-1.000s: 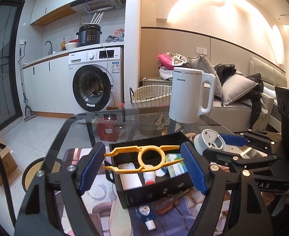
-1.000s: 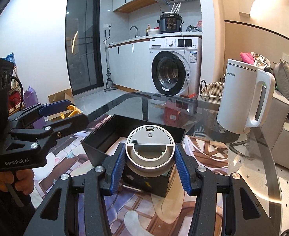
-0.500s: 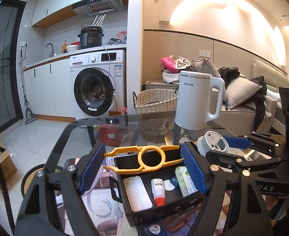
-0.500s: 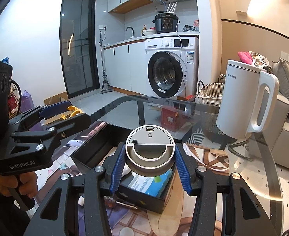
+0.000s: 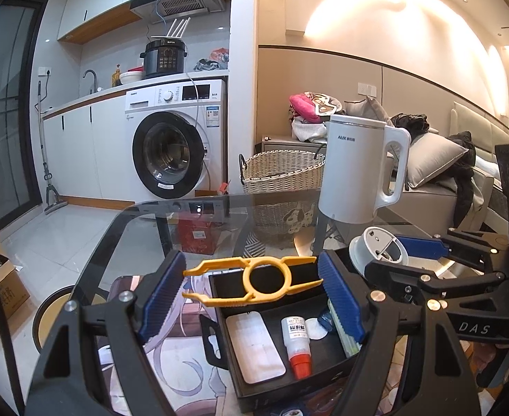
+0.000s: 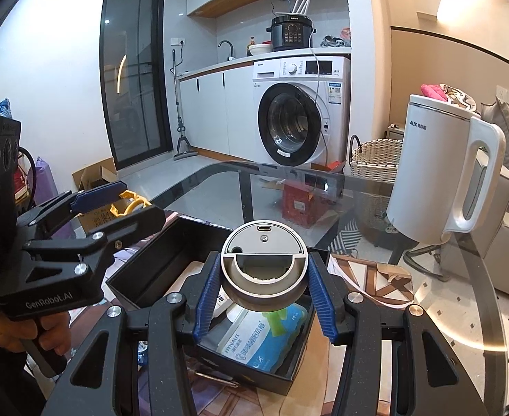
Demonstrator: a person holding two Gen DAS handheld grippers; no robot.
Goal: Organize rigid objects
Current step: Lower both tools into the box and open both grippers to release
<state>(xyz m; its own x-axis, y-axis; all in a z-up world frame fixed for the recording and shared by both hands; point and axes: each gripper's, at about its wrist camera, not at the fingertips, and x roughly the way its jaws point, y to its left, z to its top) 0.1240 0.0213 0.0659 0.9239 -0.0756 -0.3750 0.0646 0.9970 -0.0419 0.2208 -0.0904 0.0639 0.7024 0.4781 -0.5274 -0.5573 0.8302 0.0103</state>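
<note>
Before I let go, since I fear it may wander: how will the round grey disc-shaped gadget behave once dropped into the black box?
The round grey disc-shaped gadget looks rigid, so it should keep its shape. Held on edge by the right gripper, its circular rim may let it roll or flop flat. The black box already holds a soft wipes packet, which could cushion it.

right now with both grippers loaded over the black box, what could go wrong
The yellow plastic tool is pinched only at its thin tips by the left gripper, so it might twist or spring out. The round grey device held in the right gripper hangs above the wipes pack and could land tilted. Both grippers converge over the black box and may collide.
</note>
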